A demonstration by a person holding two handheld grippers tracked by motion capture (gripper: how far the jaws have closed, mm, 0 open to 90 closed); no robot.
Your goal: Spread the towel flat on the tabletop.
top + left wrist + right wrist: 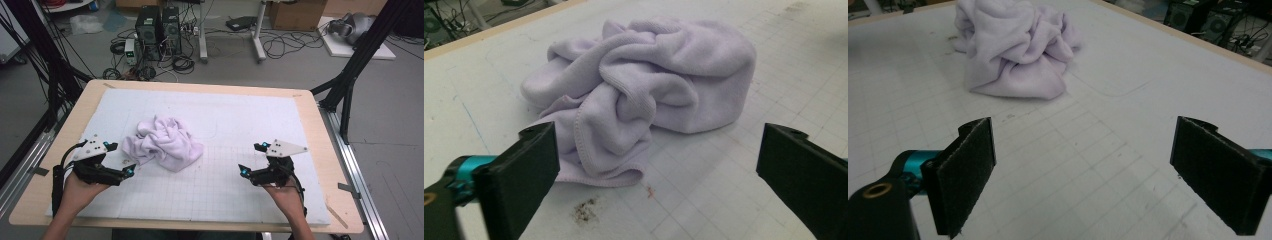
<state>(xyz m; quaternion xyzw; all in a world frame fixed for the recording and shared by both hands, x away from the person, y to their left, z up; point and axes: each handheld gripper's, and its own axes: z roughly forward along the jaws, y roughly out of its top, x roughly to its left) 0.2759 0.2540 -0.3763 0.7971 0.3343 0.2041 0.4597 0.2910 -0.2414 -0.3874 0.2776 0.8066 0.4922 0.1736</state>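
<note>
A crumpled pale lilac towel (162, 141) lies in a heap on the white gridded mat (225, 185), left of its middle. My left gripper (123, 159) sits just left of the heap, jaws wide apart and pointing at it; nothing is between them. In the left gripper view the towel (649, 95) bulks close ahead, its hemmed lower edge near the left pad (536, 165). My right gripper (251, 160) hovers at the right of the mat, open and empty, aimed toward the towel (1015, 47), which lies some way ahead of it.
The mat covers a wooden table (90, 95) with black frame legs (350, 75) at both sides. A small dark smudge (584, 211) marks the mat near my left gripper. Computers (157, 30), cables and boxes stand on the floor beyond the far edge.
</note>
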